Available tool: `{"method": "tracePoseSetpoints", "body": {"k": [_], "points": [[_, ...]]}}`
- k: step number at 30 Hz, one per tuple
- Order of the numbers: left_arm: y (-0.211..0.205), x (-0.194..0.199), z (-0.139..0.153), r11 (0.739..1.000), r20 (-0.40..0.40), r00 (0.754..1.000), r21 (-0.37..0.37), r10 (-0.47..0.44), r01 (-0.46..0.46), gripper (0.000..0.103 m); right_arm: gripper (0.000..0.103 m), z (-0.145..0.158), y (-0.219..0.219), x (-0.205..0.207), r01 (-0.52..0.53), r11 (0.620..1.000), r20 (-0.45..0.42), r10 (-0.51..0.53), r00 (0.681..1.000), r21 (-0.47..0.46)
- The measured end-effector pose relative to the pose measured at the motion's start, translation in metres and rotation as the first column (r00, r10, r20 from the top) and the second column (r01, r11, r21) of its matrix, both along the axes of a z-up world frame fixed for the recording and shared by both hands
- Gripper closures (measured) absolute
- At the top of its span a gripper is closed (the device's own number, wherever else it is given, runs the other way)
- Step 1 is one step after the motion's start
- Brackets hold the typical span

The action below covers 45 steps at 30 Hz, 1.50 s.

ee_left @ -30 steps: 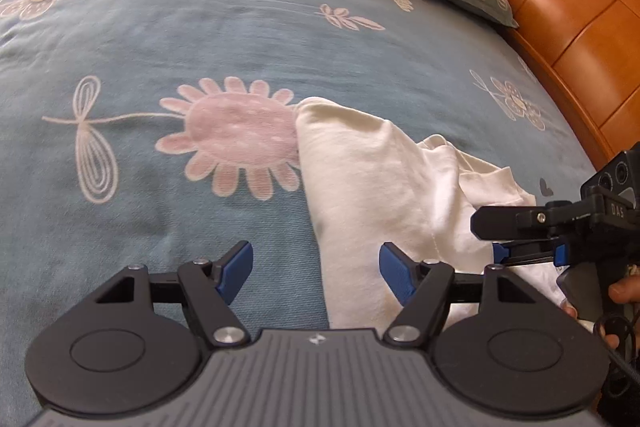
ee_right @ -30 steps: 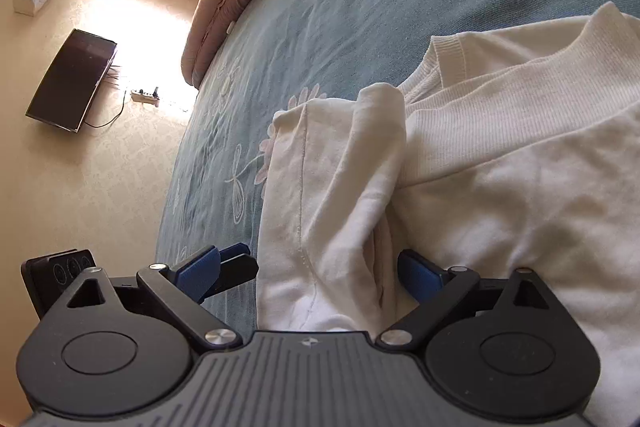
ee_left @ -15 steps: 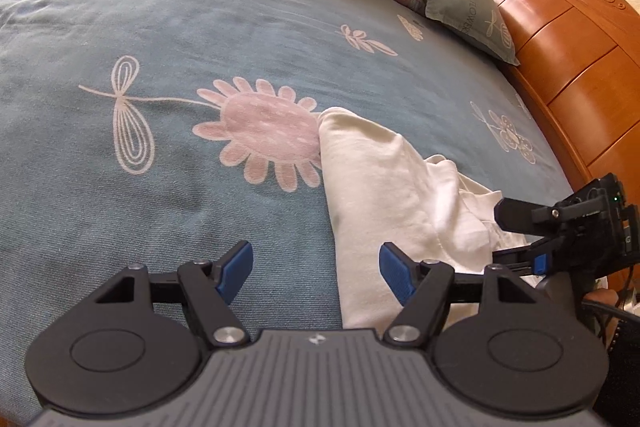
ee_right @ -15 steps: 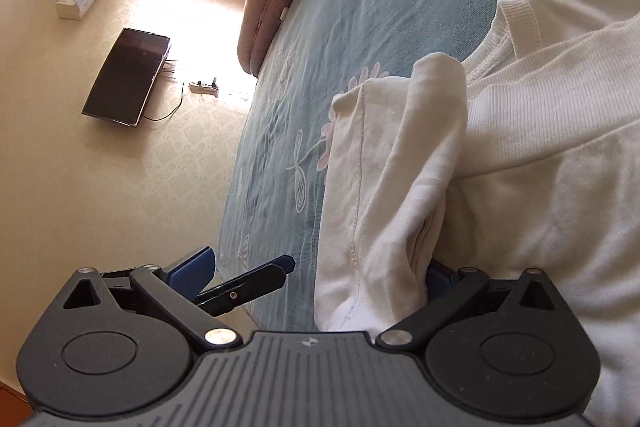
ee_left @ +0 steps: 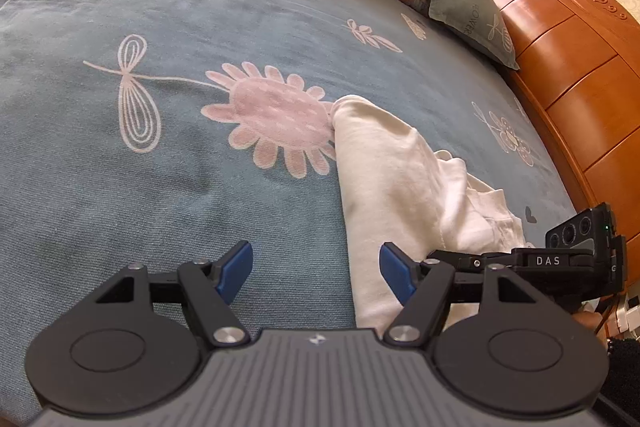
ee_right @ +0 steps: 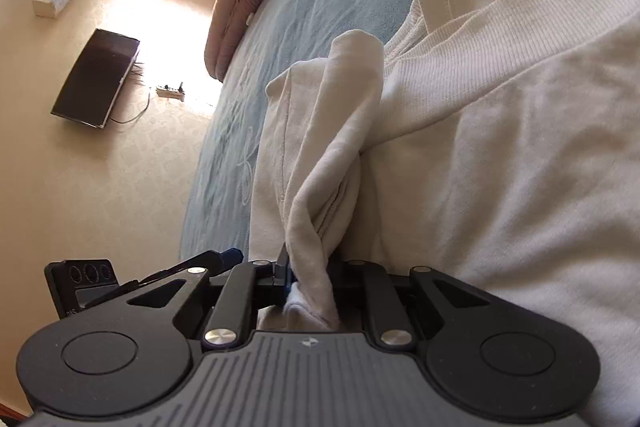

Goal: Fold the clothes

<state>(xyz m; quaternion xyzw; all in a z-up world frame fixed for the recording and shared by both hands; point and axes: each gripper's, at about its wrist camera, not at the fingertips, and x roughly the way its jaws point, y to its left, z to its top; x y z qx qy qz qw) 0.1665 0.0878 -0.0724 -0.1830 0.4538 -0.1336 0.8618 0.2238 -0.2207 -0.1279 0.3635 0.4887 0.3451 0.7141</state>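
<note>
From the left wrist, the left gripper [ee_left: 316,269] hangs wide open over the blue bedspread [ee_left: 200,7], its right finger just above the near edge of the white shirt [ee_left: 400,179], pinching nothing. From the right wrist, the right gripper [ee_right: 310,281] has just closed narrowly on a bunched fold of that shirt [ee_right: 500,147], which spreads away rightwards across the bed.

1. White capital letters "DAS" stand on the black body of the right gripper [ee_left: 448,259], seen from the left wrist camera.
2. The word "FLOWER", running sideways, is printed on the grey-green pillow [ee_left: 468,15], partly hidden.
</note>
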Motion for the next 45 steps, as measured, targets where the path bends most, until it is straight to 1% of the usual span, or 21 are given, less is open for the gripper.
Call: {"method": "tracePoseSetpoints", "body": {"k": [2, 4, 10, 14, 18, 21, 23, 24, 28, 29, 32, 37, 39, 40, 41, 42, 43, 44, 45], "points": [[0.001, -0.002, -0.001, 1.0, -0.006, 1.0, -0.002, 0.002, -0.002, 0.033, 0.084, 0.011, 0.009, -0.005, 0.016, 0.998, 0.031, -0.014, 0.999, -0.069], [0.001, -0.004, 0.0, 1.0, -0.001, 1.0, 0.002, -0.01, 0.01, 0.033, 0.084, 0.027, 0.016, -0.012, 0.025, 0.989, 0.084, -0.013, 0.996, -0.148], [0.001, -0.006, 0.006, 1.0, 0.016, 1.0, 0.009, -0.013, 0.013, 0.033, 0.084, 0.077, 0.009, -0.029, 0.049, 0.964, 0.197, 0.004, 0.98, -0.262], [-0.005, -0.007, 0.008, 0.999, 0.022, 0.999, 0.007, -0.036, 0.036, 0.033, 0.083, 0.088, -0.027, -0.039, 0.095, 0.945, 0.202, -0.032, 0.979, -0.312], [-0.012, -0.007, 0.008, 0.999, 0.025, 0.998, 0.006, -0.052, 0.052, 0.033, 0.083, 0.082, -0.065, -0.045, 0.146, 0.923, 0.167, -0.091, 0.982, -0.357], [-0.017, -0.007, 0.008, 0.998, 0.025, 0.998, 0.008, -0.065, 0.065, 0.032, 0.082, 0.056, -0.09, -0.048, 0.175, 0.909, 0.094, -0.15, 0.984, -0.377], [-0.019, -0.007, 0.008, 0.998, 0.023, 0.997, 0.012, -0.07, 0.07, 0.032, 0.082, 0.036, -0.106, -0.051, 0.189, 0.923, 0.053, -0.182, 0.982, -0.335], [-0.02, -0.007, 0.009, 0.997, 0.022, 0.997, 0.013, -0.071, 0.071, 0.032, 0.082, 0.03, -0.113, -0.053, 0.203, 0.935, 0.037, -0.201, 0.979, -0.29], [-0.025, -0.007, 0.013, 0.996, 0.025, 0.996, 0.024, -0.09, 0.09, 0.032, 0.082, 0.035, -0.109, -0.053, 0.205, 0.933, 0.06, -0.196, 0.979, -0.296], [-0.027, -0.008, 0.015, 0.995, 0.029, 0.995, 0.029, -0.097, 0.097, 0.032, 0.082, 0.041, -0.107, -0.053, 0.198, 0.929, 0.077, -0.183, 0.98, -0.313], [-0.03, -0.009, 0.018, 0.993, 0.039, 0.993, 0.035, -0.111, 0.11, 0.032, 0.082, 0.055, -0.109, -0.051, 0.198, 0.925, 0.114, -0.169, 0.979, -0.325], [-0.037, -0.009, 0.017, 0.99, 0.031, 0.991, 0.044, -0.132, 0.131, 0.032, 0.081, 0.047, -0.116, -0.045, 0.193, 0.915, 0.082, -0.175, 0.981, -0.355], [-0.039, -0.009, 0.016, 0.989, 0.03, 0.99, 0.043, -0.141, 0.14, 0.032, 0.081, 0.045, -0.119, -0.046, 0.199, 0.922, 0.074, -0.185, 0.98, -0.331], [-0.039, -0.009, 0.016, 0.989, 0.028, 0.989, 0.044, -0.145, 0.143, 0.032, 0.08, 0.044, -0.12, -0.047, 0.199, 0.92, 0.073, -0.185, 0.98, -0.338], [-0.042, -0.009, 0.017, 0.987, 0.028, 0.988, 0.051, -0.151, 0.15, 0.032, 0.076, 0.042, -0.12, -0.047, 0.196, 0.915, 0.073, -0.182, 0.981, -0.353], [-0.044, -0.009, 0.017, 0.986, 0.028, 0.987, 0.057, -0.158, 0.157, 0.032, 0.069, 0.042, -0.121, -0.047, 0.197, 0.912, 0.069, -0.185, 0.98, -0.36], [-0.046, -0.009, 0.018, 0.984, 0.028, 0.986, 0.063, -0.166, 0.164, 0.032, 0.069, 0.042, -0.122, -0.048, 0.201, 0.908, 0.068, -0.189, 0.98, -0.367], [-0.049, -0.01, 0.02, 0.981, 0.033, 0.983, 0.073, -0.181, 0.179, 0.032, 0.064, 0.046, -0.126, -0.052, 0.221, 0.9, 0.084, -0.205, 0.975, -0.375], [-0.052, -0.012, 0.022, 0.976, 0.037, 0.978, 0.085, -0.204, 0.2, 0.032, 0.054, 0.05, -0.13, -0.056, 0.241, 0.892, 0.101, -0.219, 0.97, -0.382]]}}
